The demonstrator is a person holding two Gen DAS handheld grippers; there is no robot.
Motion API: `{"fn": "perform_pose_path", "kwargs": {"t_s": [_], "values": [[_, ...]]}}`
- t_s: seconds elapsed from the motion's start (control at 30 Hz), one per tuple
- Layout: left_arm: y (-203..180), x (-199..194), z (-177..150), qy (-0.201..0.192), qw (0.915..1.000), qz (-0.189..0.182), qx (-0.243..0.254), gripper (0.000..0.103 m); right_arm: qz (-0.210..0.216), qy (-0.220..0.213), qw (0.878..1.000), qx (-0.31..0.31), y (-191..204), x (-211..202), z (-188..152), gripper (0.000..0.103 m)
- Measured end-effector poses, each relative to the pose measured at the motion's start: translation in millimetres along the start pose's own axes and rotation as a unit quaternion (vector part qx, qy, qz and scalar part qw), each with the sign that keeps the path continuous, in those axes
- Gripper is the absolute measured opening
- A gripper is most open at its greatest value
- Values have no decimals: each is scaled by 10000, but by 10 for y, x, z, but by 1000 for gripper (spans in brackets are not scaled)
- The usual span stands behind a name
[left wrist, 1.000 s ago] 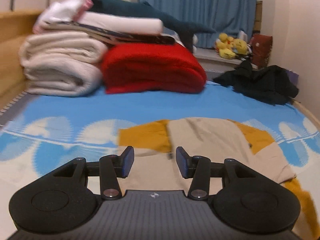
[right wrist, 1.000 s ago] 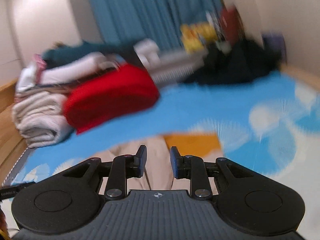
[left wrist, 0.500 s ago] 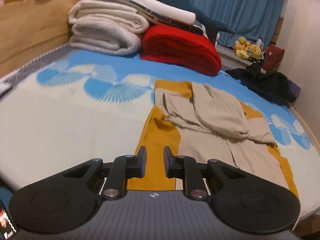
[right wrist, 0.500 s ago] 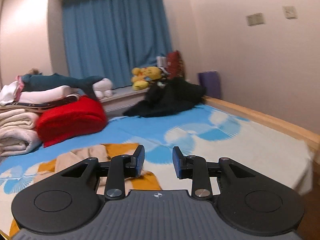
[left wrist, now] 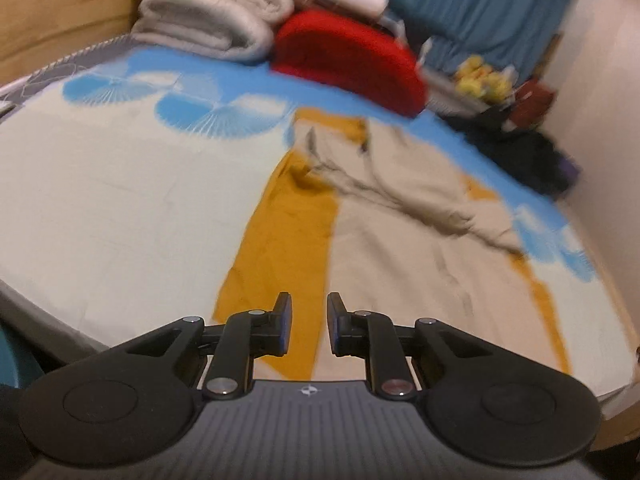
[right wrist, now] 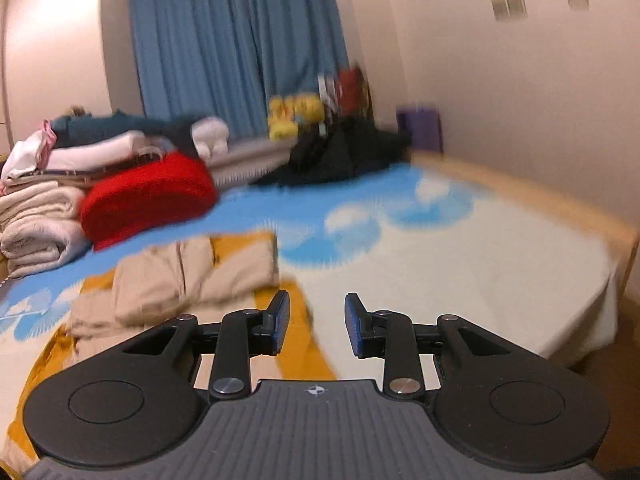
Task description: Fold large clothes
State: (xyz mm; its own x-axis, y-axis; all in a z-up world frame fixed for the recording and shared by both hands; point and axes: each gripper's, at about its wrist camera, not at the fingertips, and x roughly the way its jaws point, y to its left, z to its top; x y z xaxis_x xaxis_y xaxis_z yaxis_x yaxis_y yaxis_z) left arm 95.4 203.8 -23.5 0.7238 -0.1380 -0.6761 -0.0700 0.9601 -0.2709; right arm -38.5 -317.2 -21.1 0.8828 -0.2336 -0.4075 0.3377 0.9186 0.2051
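Both empty grippers, left (left wrist: 308, 326) and right (right wrist: 317, 326), above garment (left wrist: 400, 240) hem.

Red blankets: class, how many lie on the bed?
1. The red blanket lies at the far end of the bed, beside the white stack.

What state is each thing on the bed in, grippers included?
left gripper: open, narrow gap, nothing held
right gripper: open, nothing held
beige-and-mustard garment: spread on the bed, sleeves folded in over the body, not yet folded up
red blanket: folded
white blankets: folded, stacked
black clothes: loose heap, unfolded
blue curtain: drawn shut
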Motion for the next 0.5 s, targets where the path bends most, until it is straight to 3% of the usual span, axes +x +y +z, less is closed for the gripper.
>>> {"fn": "perform_pose_path", "kwargs": {"t_s": [0.07, 0.17, 0.23, 0.37, 0.5], "values": [[25, 90, 5, 49, 9999, 59, 92, 19, -212, 569, 9980, 200, -19, 289, -141, 32], [155, 282, -22, 370, 9988, 261, -176, 19, -171, 737, 9965, 359, 32, 520, -174, 32], [234, 410, -31, 578, 9966, 482, -323, 20, -339, 1063, 9934, 251, 62, 704, -243, 32], [415, 643, -29, 937, 9911, 702, -636, 23, -476, 1546, 9848, 635, -15, 976, -311, 32], [569, 791, -50, 1117, 9857, 922, -857, 30, -555, 2030, 9727, 977, -173, 1233, -437, 32]]}}
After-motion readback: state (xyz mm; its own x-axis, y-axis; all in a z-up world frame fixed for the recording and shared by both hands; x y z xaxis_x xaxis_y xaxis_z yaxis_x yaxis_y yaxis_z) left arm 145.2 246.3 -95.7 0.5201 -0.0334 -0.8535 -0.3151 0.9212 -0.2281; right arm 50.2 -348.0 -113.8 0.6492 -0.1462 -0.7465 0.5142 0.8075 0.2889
